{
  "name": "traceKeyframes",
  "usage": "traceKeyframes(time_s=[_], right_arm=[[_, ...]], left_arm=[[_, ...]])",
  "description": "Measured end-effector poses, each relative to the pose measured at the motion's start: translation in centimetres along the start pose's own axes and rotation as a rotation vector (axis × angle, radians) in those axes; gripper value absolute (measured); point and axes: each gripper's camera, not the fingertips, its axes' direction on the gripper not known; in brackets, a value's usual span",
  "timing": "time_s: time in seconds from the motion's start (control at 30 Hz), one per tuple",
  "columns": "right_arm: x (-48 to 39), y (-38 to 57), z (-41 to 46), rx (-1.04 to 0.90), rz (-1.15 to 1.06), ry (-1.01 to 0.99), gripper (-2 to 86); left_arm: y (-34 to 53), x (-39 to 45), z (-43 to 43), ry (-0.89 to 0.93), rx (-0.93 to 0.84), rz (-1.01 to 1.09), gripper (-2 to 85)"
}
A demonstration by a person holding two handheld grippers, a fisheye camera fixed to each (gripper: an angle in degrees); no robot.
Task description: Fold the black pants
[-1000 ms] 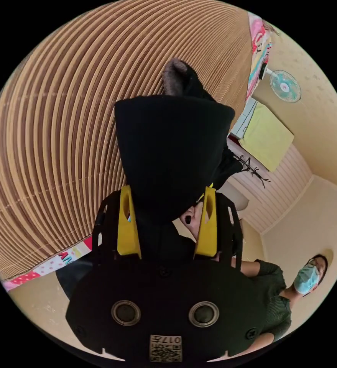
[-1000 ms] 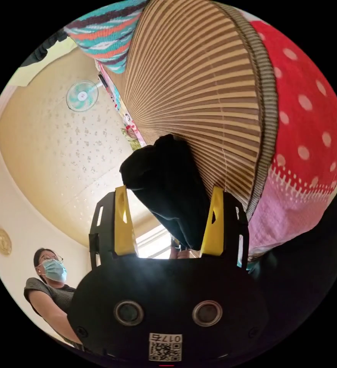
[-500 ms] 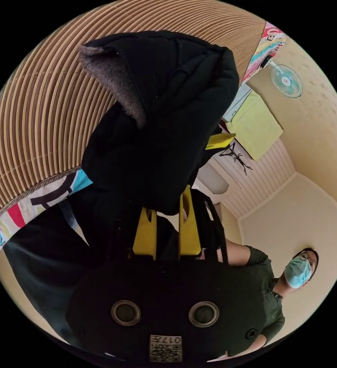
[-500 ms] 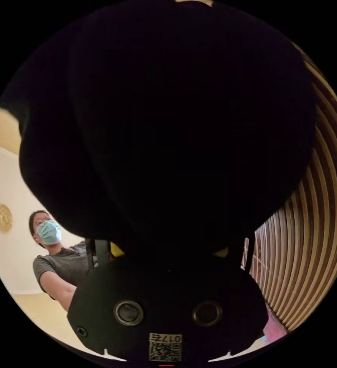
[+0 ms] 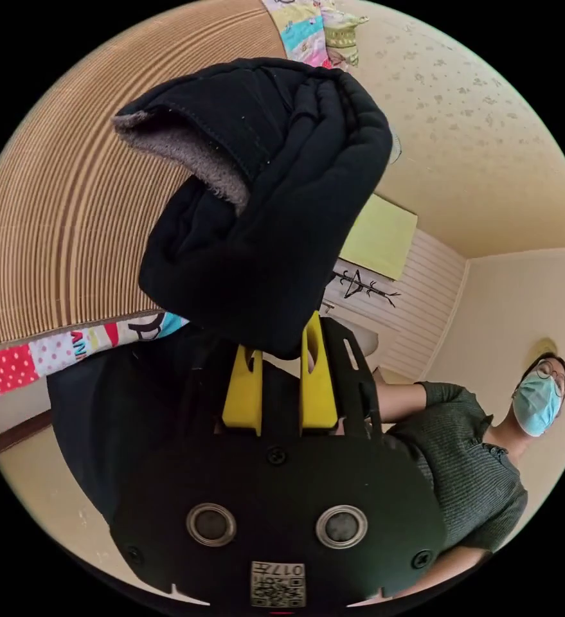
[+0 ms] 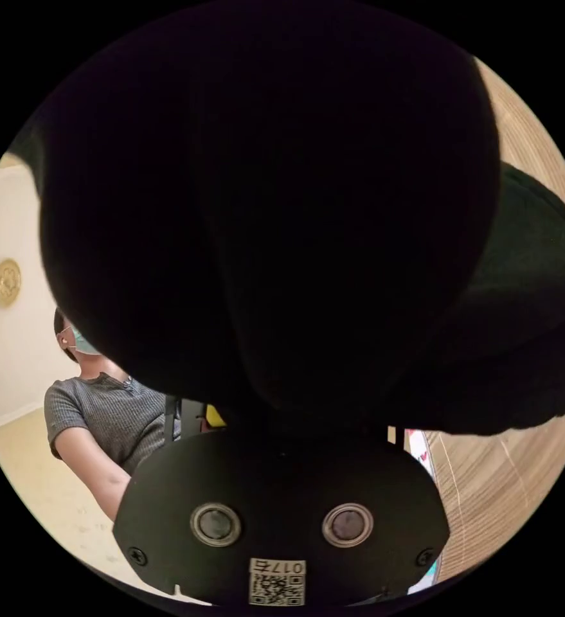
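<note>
**2 grippers, black pants bunched over both**

2 yellow jaws of the left gripper [image 5: 281,360] stand close together with a narrow band of black cloth between them, so it is clamped on the black pants [image 5: 263,193]. In the left gripper view, the cloth rises from the jaw tips into a thick rolled bundle above the gripper, with its grey fleecy lining [image 5: 186,151] turned outward at the bundle's upper left edge. More of the dark cloth hangs beside the gripper body at lower left. Behind the bundle lies a striped bamboo mat [image 5: 57,225] bordered by a colourful patterned cover [image 5: 51,350]. A person [image 5: 468,443] in a dark ribbed top sits at the right.

In the right gripper view, the black pants [image 6: 282,212] drape right over the right gripper [image 6: 295,418], covering its jaws apart from a sliver of yellow; whether it is clamped I cannot tell. The person [image 6: 96,411] appears at lower left, the mat [image 6: 507,450] at right.
</note>
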Motion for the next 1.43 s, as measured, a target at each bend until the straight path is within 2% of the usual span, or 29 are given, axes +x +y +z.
traceKeyframes(time_s=[0.13,0.27,0.4,0.47,0.53,0.6,0.63,0.7,0.77,0.83,0.9,1.0,1.07,1.17,1.3,1.37,1.4,1.43], right_arm=[[3.0,-3.9,14.5,-0.17,0.018,-0.053,22.5],[7.3,-7.4,31.7,-0.322,0.047,-0.171,22.4],[10.5,-9.7,44.9,-0.348,0.087,-0.268,22.9],[13.7,-10.8,49.1,-0.304,0.238,-0.171,23.3],[16.4,-11.1,49.0,-0.306,0.353,-0.01,22.7],[18.7,-10.7,45.9,-0.309,0.473,0.158,20.4],[19.6,-10.1,42.6,-0.294,0.525,0.217,17.8],[19.5,-9.0,36.1,-0.254,0.533,0.245,13.9],[17.1,-6.9,25.8,-0.165,0.523,0.29,9.7],[13.5,-4.4,17.6,-0.051,0.536,0.371,6.0],[8.6,-1.2,10.4,0.089,0.546,0.476,2.9],[-0.7,5.2,2.1,0.385,0.526,0.637,1.4],[-6.8,9.9,-0.4,0.612,0.435,0.675,0.9],[-11.0,14.1,0.8,0.801,0.412,0.791,0.5],[-11.7,14.0,5.8,0.753,0.472,1.026,0.5],[-11.3,11.2,10.3,0.55,0.516,1.367,0.5],[-11.0,10.2,11.7,0.466,0.498,1.466,0.5],[-10.1,7.9,14.8,0.247,0.44,1.647,0.5]], left_arm=[[6.0,-2.3,-7.7,-0.001,0.202,-0.01,8.9],[13.3,-3.8,-17.0,-0.097,0.416,0.04,8.9],[18.1,-6.5,-25.2,-0.179,0.571,0.129,9.0],[19.0,-10.2,-27.4,-0.162,0.635,0.08,9.0],[19.3,-15.2,-28.4,-0.183,0.689,0.008,8.9],[18.8,-24.6,-27.5,-0.246,0.717,-0.192,9.2],[18.7,-27.1,-27.0,-0.253,0.719,-0.258,9.3],[20.2,-36.8,-23.0,-0.217,0.765,-0.548,10.1],[22.0,-40.9,-19.3,-0.079,0.861,-0.554,10.6],[24.1,-42.4,-15.5,-0.023,0.996,-0.505,10.7],[28.4,-42.0,-10.6,-0.045,1.227,-0.445,8.9],[32.2,-40.3,-5.4,-0.105,1.418,-0.386,7.7],[31.7,-39.0,-2.8,-0.152,1.432,-0.317,6.2],[25.7,-36.0,2.0,-0.268,1.347,-0.133,1.0],[11.3,-28.6,12.8,-0.42,1.062,0.177,-0.7],[7.3,-23.8,18.8,-0.416,1.006,0.389,-0.9],[5.8,-20.8,22.6,-0.384,1.004,0.501,-0.9],[5.4,-19.3,24.5,-0.371,1.009,0.55,-0.9]])
